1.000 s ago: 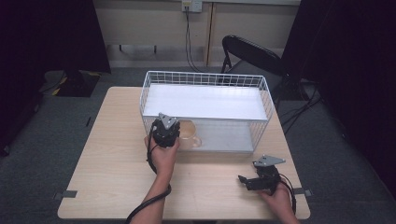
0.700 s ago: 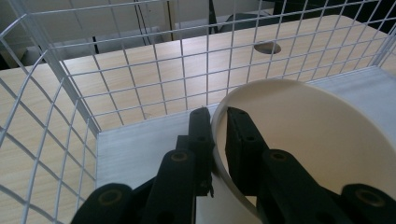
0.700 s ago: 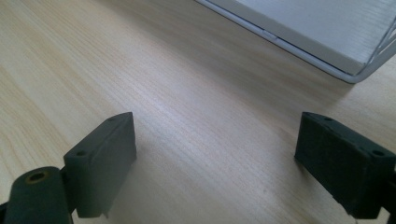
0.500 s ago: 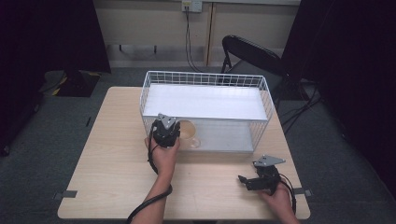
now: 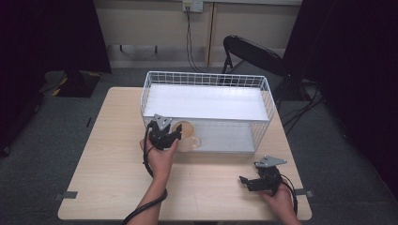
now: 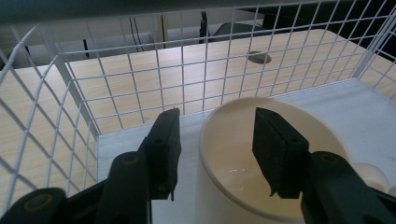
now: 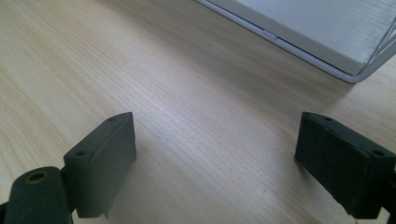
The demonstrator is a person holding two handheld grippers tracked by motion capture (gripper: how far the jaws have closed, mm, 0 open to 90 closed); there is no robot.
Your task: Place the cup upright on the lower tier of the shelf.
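My left gripper (image 6: 215, 140) has just been opening; its jaws straddle the cup's (image 5: 187, 136) rim without pressing it. The cup stands inside the wire basket (image 5: 206, 79). My right gripper (image 5: 258, 180) rests spread wide on the table (image 5: 108, 164).

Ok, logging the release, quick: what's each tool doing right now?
Left tool: jaws just opening, straddling the cream mug's wall, pads off it.
Right tool: open, nothing held.
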